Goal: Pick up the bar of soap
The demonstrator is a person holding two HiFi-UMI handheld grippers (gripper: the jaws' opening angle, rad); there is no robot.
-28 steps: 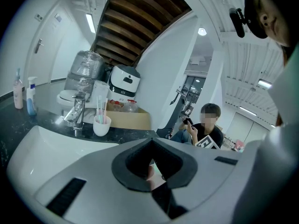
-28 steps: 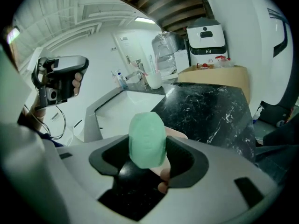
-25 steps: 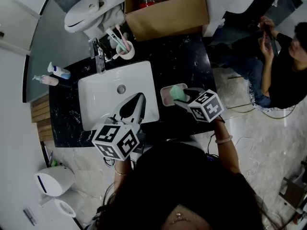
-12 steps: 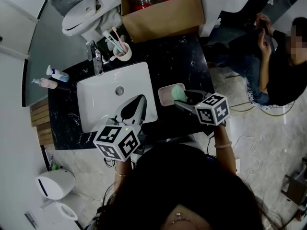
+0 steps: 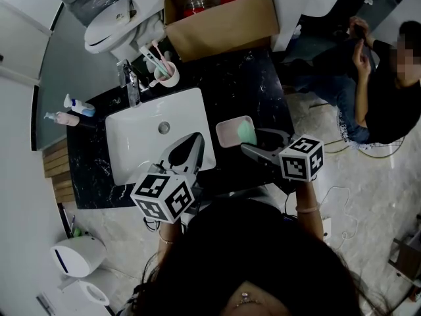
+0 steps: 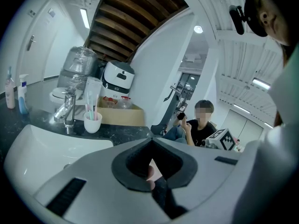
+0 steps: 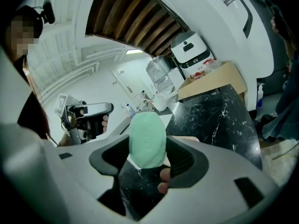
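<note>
The pale green bar of soap (image 5: 247, 133) sits between the jaws of my right gripper (image 5: 250, 138), over the right edge of the pink soap dish (image 5: 228, 133) on the black marble counter (image 5: 260, 78). In the right gripper view the soap (image 7: 147, 139) stands upright, clamped between the dark pads, and my right gripper (image 7: 147, 149) is shut on it. My left gripper (image 5: 191, 141) hovers over the front of the white sink (image 5: 135, 147). Its jaws are shut with nothing in them, as the left gripper view shows for my left gripper (image 6: 150, 166).
A faucet (image 5: 131, 83) and a white cup of toothbrushes (image 5: 168, 73) stand behind the sink. A cardboard box (image 5: 227, 22) is at the counter's back. Two bottles (image 5: 74, 103) lie at the left. A person (image 5: 388, 91) sits on the floor at the right.
My right gripper has drawn back toward me and to the right with the soap, from the middle of the dish to its right edge. The left gripper has barely moved.
</note>
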